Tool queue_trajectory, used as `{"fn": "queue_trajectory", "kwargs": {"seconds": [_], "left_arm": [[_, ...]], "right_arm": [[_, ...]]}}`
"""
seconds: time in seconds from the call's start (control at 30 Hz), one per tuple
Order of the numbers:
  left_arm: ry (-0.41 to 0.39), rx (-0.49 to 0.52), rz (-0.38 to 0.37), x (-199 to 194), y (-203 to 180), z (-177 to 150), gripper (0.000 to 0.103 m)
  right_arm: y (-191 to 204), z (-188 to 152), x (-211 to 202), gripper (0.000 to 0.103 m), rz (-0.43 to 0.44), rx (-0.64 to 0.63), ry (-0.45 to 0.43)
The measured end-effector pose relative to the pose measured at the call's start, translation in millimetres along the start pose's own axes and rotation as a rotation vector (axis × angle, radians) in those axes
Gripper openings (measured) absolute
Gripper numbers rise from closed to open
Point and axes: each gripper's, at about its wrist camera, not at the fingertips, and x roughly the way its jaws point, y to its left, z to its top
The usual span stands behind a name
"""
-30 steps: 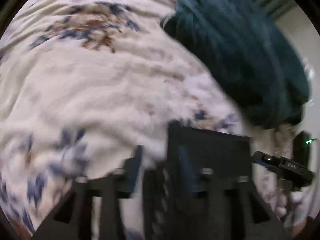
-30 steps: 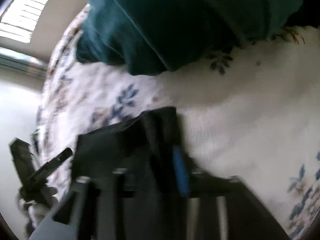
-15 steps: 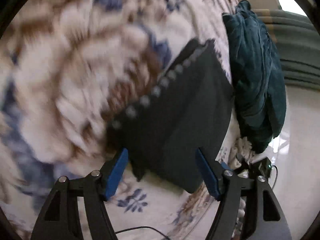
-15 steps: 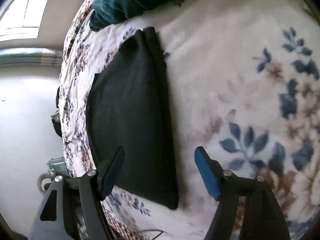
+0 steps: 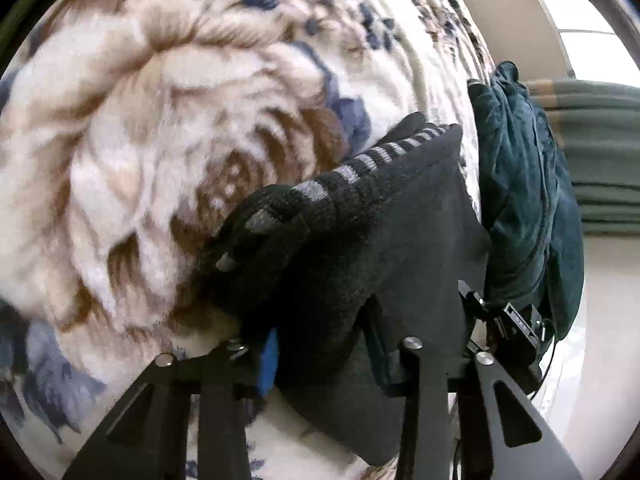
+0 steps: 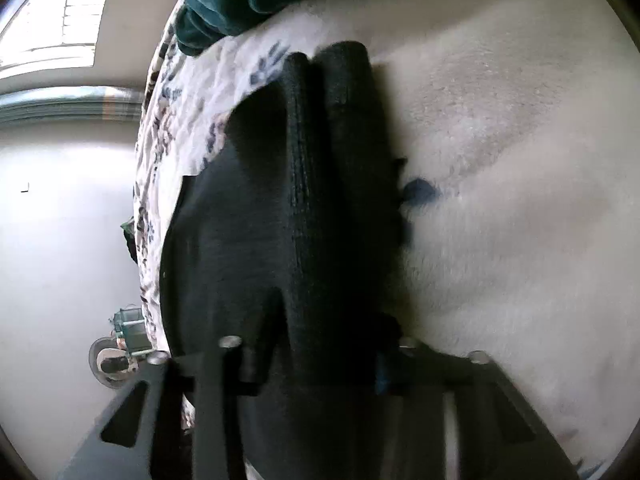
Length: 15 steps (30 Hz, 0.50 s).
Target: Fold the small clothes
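A black garment (image 5: 400, 240) with a grey-striped waistband lies on the floral fleece blanket (image 5: 140, 140). My left gripper (image 5: 324, 356) is shut on its near edge, and the cloth bunches up between the blue pads. In the right wrist view the same black garment (image 6: 320, 220) stands in thick folds, and my right gripper (image 6: 320, 364) is shut on its near edge. Both pinches hide most of the fingertips.
A dark teal garment (image 5: 524, 200) lies heaped beyond the black one near the blanket's edge; it also shows in the right wrist view (image 6: 224, 4). The pale floor (image 6: 60, 240) lies past the bed edge, with a small device (image 6: 124, 340) on it.
Half a second ago both grippers were open above the flat folded black garment. Now both have closed on its near edge and the cloth is bunched.
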Motion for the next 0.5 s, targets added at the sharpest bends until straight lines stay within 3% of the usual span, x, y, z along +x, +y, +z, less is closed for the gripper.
{"fn": "queue_trajectory", "kwargs": {"seconds": [0.13, 0.27, 0.37, 0.43, 0.5], "left_arm": [[-0.006, 0.111, 0.022, 0.3, -18.5, 34.3, 0.030], [-0.003, 0.308, 0.034, -9.1, -49.0, 89.4, 0.030], [0.027, 0.420, 0.030, 0.9, -69.6, 134.4, 0.031], [0.087, 0.469, 0.055, 16.4, -76.0, 157.0, 0.039], [0.118, 0.464, 0.067, 21.3, -72.7, 168.9, 0.044]], "right_arm": [[-0.6, -19.2, -18.1, 0.018, 0.037, 0.065, -0.068], [5.1, -73.9, -28.3, 0.018, 0.051, 0.135, -0.116], [11.7, -120.9, -14.3, 0.018, 0.083, 0.201, -0.097], [23.5, -145.5, 3.7, 0.020, 0.096, 0.198, -0.066], [29.3, -154.2, 17.4, 0.028, 0.072, 0.192, -0.046]]}}
